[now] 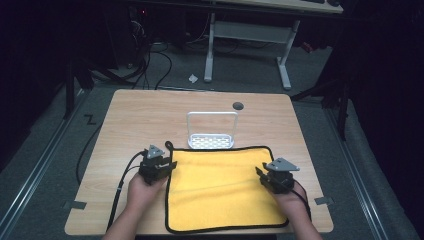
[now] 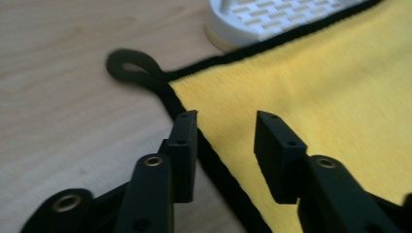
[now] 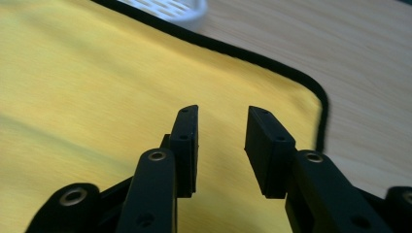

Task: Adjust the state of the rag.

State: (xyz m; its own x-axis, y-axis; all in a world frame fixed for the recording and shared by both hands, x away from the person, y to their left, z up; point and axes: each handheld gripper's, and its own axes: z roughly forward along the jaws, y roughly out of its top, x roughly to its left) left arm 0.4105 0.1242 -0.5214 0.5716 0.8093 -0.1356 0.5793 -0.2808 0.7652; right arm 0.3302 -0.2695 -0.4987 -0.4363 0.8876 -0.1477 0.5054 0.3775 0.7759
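1. The yellow cloth (image 1: pixel 220 187) is a flat, bright yellow rectangle of fine knit, bound all round with a black edging.
2. A black hanging loop (image 2: pixel 133 67) sticks out from its far left corner, lying on the bare wood.
3. The cloth lies spread on the near half of the counter (image 1: pixel 135 115), its near edge at the counter's front edge.
4. Its long axis runs left to right across the counter; the loop corner points away from the person.
5. Its far edge touches the base of a white slotted rack (image 1: pixel 211 131).
6. The left tool (image 2: pixel 226 124) hangs released over the cloth's left edging, nothing between its jaws.
7. The right tool (image 3: pixel 221 119) hangs released above the cloth near its far right corner, gripping nothing.
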